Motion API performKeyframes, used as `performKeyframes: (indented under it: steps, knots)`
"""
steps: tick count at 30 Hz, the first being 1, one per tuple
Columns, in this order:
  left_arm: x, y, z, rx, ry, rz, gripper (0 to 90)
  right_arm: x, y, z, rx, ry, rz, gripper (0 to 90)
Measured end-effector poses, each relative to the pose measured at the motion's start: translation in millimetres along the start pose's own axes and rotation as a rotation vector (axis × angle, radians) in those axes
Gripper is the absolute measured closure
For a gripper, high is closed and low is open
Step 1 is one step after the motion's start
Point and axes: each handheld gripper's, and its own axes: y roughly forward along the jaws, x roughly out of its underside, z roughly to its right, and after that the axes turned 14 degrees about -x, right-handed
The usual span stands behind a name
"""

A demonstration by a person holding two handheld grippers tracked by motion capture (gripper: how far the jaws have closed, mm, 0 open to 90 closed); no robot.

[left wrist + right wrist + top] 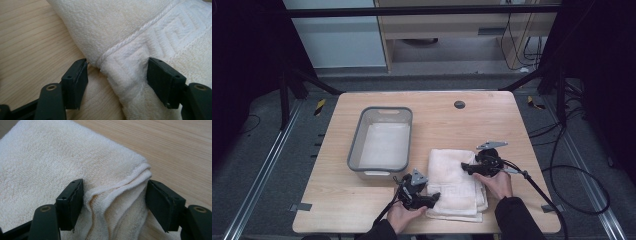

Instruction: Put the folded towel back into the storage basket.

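We find the folded towel point(455, 182) on the table point(492, 115), at 3 o'clock of the grey tub point(381, 142). The left gripper point(117, 75) and right gripper point(114, 195) each straddle a towel edge, jaws apart.

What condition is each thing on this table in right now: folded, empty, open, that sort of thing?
Towel: folded, lying flat on the table.
Basin: upright, empty.
Left hand-held gripper: open, jaws on either side of a towel corner.
Right hand-held gripper: open, jaws on either side of a bunched towel edge.
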Motion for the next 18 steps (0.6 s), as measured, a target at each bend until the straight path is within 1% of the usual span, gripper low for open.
performKeyframes:
  steps: [6,10,13,15,18]
  knots:
    - [-1.0,-0.3,-0.5,0.034,-0.004,-0.01,41.9,-0.4,0.7,1.7,-0.012,0.017,-0.008,34.6]
    - [-1.6,-0.6,-0.1,0.049,-0.011,-0.019,47.6,-0.7,0.9,1.5,-0.028,0.034,-0.011,39.4]
    - [-1.9,-1.0,-0.1,0.06,-0.016,-0.025,51.5,-1.1,0.7,1.0,-0.044,0.054,-0.014,44.9]
    - [-1.7,-1.5,1.0,0.068,-0.02,-0.023,54.8,-1.2,0.4,0.5,-0.057,0.068,-0.012,50.7]
    - [-2.0,-2.0,1.7,0.07,-0.016,-0.023,58.5,-1.6,0.4,0.5,-0.073,0.075,-0.009,56.6]
